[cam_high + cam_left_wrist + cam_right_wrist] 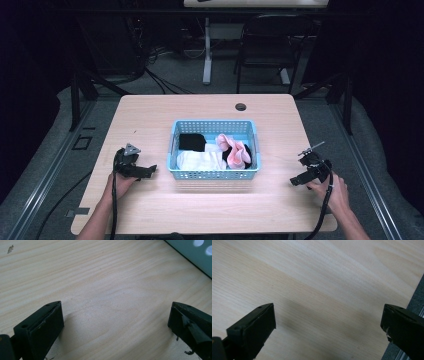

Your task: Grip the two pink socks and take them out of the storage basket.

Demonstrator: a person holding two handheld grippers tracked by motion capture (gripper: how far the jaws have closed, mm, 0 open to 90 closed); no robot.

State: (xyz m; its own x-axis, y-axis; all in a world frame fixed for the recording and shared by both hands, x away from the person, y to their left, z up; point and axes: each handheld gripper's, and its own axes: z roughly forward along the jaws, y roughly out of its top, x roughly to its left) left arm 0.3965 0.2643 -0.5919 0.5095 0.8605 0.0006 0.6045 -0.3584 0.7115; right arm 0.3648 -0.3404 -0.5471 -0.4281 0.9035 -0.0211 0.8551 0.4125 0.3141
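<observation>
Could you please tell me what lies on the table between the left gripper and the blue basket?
Nothing: in the high view, only bare wood separates the left gripper from the blue basket. The left gripper view agrees.

A basket sits at the middle of the table, slightly toward the near side. Socks lie inside it. The left gripper rests on the table just left of the basket's near left corner. The right gripper is on the table well to the right of the basket, near the right edge. A chair stands beyond the far edge.
</observation>
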